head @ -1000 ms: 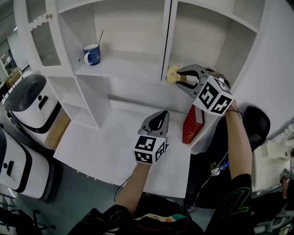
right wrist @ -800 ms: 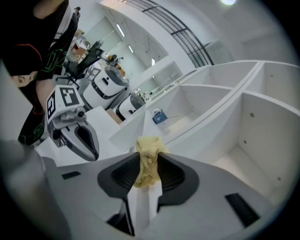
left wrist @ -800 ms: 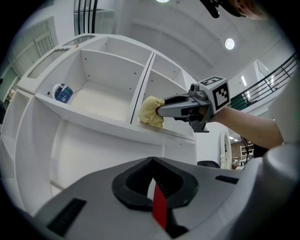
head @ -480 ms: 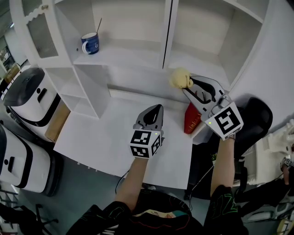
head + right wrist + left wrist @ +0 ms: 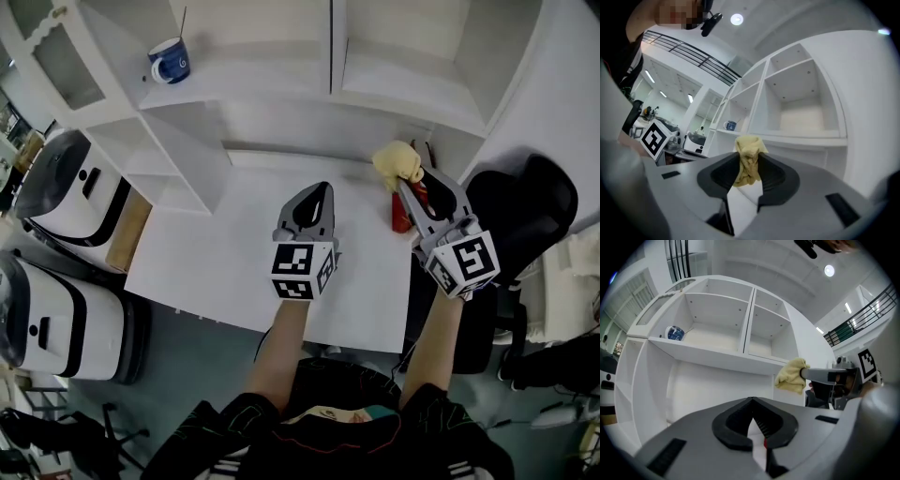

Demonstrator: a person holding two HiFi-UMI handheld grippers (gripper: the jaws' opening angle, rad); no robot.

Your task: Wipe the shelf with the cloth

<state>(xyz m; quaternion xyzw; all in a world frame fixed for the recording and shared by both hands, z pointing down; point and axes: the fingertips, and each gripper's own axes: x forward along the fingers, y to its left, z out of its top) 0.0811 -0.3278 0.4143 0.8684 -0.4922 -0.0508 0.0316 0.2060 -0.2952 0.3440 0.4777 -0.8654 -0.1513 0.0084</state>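
Where the jaws of the right gripper close, a bunched yellow cloth is pinched between them, its bulk pushed out past the tips. The jaws of the left gripper are pressed together on nothing, over the middle of the tabletop. The cloth is held in the air near the tabletop's far right corner, by a red book, clear of the shelf. The shelf board lies ahead of the cloth, so the right gripper is judged nearer for wiping along its length.
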